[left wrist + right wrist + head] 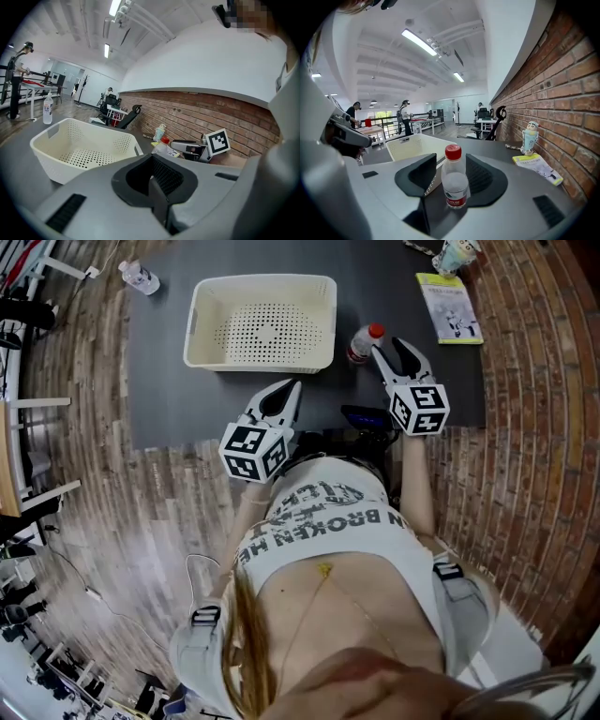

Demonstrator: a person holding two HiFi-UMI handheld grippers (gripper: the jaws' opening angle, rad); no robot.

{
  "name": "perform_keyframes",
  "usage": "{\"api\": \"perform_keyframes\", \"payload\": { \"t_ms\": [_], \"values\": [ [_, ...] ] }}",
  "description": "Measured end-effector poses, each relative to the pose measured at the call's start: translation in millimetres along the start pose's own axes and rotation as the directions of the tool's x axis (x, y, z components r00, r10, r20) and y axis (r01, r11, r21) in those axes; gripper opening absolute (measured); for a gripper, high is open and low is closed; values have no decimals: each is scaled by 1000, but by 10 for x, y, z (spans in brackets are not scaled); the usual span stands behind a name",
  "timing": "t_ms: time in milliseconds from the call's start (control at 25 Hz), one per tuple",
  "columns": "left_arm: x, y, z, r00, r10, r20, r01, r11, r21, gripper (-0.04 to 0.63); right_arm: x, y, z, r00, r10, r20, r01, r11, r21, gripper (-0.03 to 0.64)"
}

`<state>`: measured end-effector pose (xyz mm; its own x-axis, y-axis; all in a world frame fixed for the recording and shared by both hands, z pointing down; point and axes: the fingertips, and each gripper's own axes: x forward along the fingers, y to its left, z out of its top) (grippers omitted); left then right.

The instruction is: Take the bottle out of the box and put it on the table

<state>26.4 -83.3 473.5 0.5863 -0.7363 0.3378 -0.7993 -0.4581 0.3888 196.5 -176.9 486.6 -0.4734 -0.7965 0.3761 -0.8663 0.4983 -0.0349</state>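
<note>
Print on the red label of the bottle is being shown too small to read; "BROKEN" is being displayed on the shirt. At upper centre, right of the box, the bottle is being straddled, untouched, by the wide right tongs. The left tongs are being held narrow. The dark surface is being flanked by a brick wall.

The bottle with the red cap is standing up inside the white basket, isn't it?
Not inside. The bottle with the red cap is standing up on the dark table, beside the white basket and at the open right tongs. The head view shows the basket empty.
</note>
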Motion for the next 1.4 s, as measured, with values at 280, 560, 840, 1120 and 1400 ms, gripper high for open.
{"api": "perform_keyframes", "payload": {
  "t_ms": [280,560,840,1120,1400],
  "values": [
    [-39,12,12,1000,5,18,-5,1000,1,3,-80,177,-45,999,49,-3,-49,999,-22,63],
    [-102,24,37,999,12,30,-12,1000,-3,3,-98,307,-45,997,79,-14,-80,995,-57,21],
    [-122,-8,0,1000,6,27,-6,1000,-3,2,-119,402,-92,992,122,-30,-123,991,-45,9],
    [-143,7,-26,1000,10,24,-10,1000,-7,3,-123,457,-107,988,151,-31,-152,988,-37,9],
    [-140,3,-17,1000,-2,30,2,1000,4,3,-107,691,-73,969,244,-24,-245,968,-61,9]
  ]
}}
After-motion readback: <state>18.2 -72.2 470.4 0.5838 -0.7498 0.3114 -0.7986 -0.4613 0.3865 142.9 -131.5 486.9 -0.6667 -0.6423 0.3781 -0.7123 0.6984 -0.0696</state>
